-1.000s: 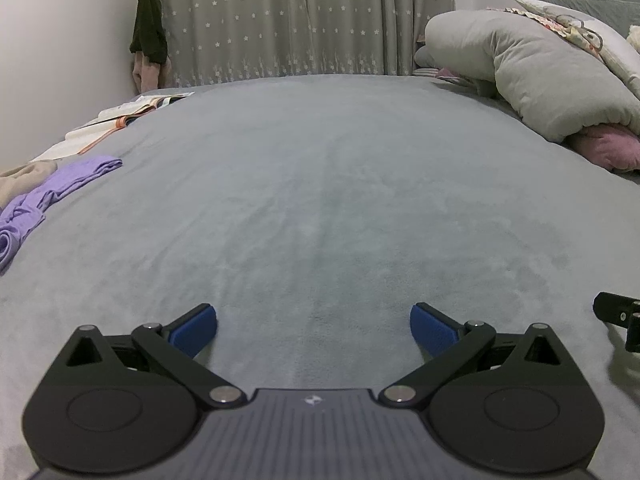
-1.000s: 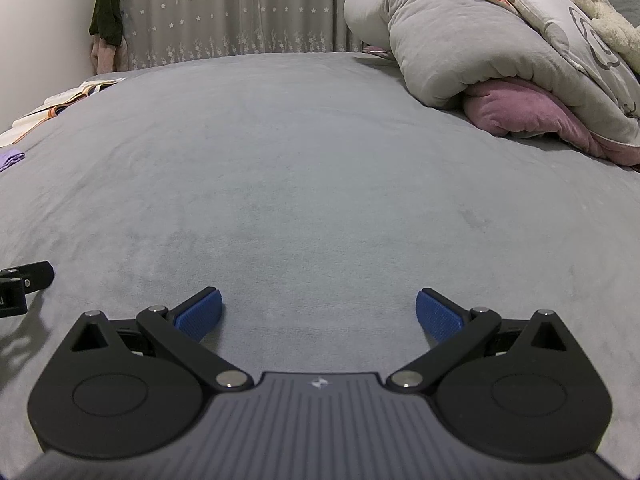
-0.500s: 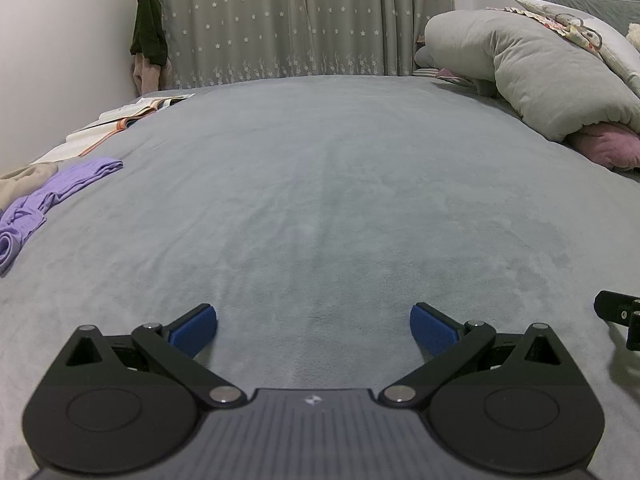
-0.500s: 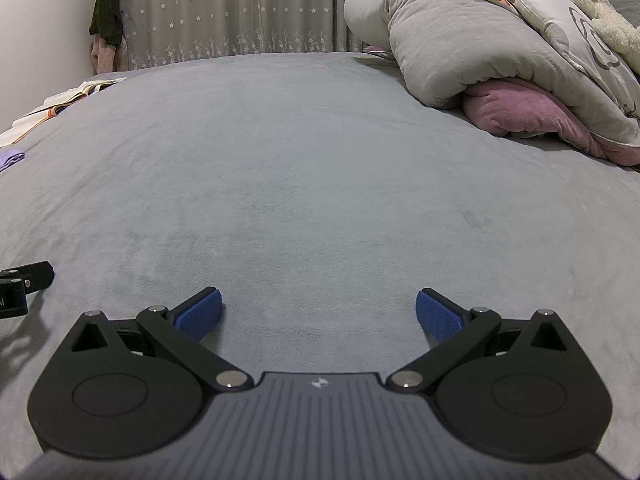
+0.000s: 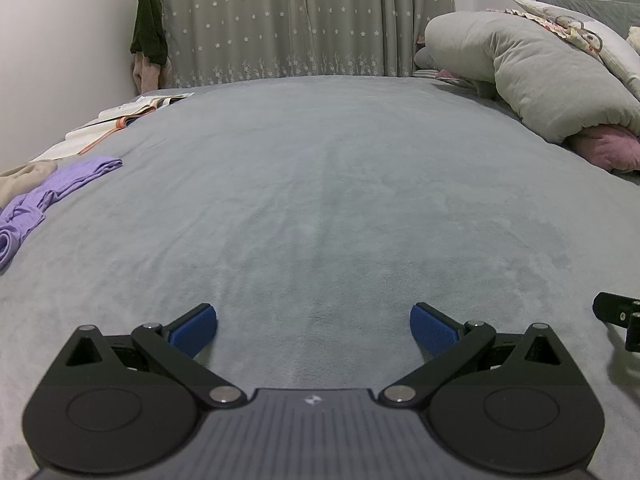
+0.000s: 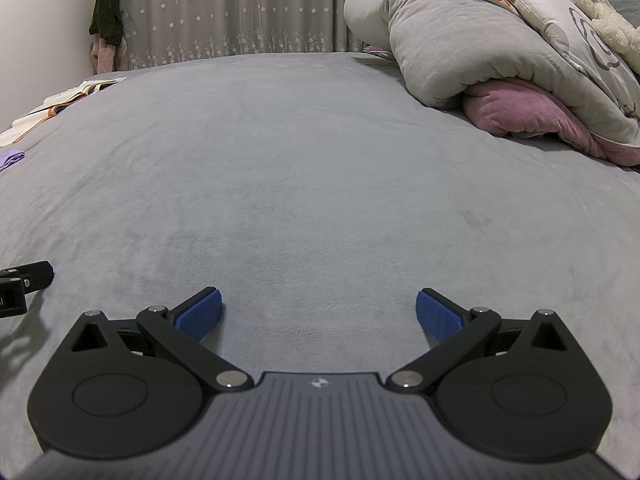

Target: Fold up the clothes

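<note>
A crumpled purple garment (image 5: pixel 48 196) lies at the bed's left edge, with a beige garment (image 5: pixel 24 178) behind it; only its tip (image 6: pixel 10 159) shows in the right wrist view. My left gripper (image 5: pixel 314 330) rests low over the grey bedspread (image 5: pixel 320 200), open, nothing between its blue pads. My right gripper (image 6: pixel 318 316) is open too, over bare bedspread (image 6: pixel 300 180). Each gripper's edge shows in the other's view, the right gripper (image 5: pixel 620 316) at the right border and the left gripper (image 6: pixel 22 286) at the left border.
A rolled grey duvet (image 6: pixel 460 48) over a pink blanket (image 6: pixel 532 116) fills the right side. An open book (image 5: pixel 132 110) and papers lie at the far left. Star-patterned curtains (image 5: pixel 300 20) and hanging dark clothing (image 5: pixel 149 30) stand behind the bed.
</note>
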{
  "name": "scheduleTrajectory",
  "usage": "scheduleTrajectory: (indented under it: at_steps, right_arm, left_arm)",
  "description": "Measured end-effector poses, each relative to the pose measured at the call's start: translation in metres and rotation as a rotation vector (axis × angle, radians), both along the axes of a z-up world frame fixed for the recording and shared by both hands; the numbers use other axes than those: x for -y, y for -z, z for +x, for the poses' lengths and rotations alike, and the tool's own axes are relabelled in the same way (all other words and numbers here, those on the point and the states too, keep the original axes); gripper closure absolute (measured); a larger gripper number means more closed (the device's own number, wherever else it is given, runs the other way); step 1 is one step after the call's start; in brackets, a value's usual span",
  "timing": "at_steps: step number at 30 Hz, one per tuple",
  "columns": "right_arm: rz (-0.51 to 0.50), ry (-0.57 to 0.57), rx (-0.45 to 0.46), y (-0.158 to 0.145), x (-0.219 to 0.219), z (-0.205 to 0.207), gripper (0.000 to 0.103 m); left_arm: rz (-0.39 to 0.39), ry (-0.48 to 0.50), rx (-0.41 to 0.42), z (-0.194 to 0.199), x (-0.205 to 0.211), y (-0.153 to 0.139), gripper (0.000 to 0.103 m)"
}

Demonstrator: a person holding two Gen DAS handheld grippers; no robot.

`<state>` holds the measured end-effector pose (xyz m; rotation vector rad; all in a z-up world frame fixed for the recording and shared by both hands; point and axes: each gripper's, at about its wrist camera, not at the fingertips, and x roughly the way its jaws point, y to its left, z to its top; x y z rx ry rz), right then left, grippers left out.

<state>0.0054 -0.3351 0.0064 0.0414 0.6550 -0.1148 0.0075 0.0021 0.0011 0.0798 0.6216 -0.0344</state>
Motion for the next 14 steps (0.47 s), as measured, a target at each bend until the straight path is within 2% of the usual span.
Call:
scheduleTrajectory:
  at_steps: [14]
  right_arm:
    - [0.0, 0.0, 0.0, 0.0005, 0.0015, 0.0004, 0.0]
  left_arm:
    - [0.002, -0.002, -0.002, -0.0005, -0.0006, 0.0006, 0.0]
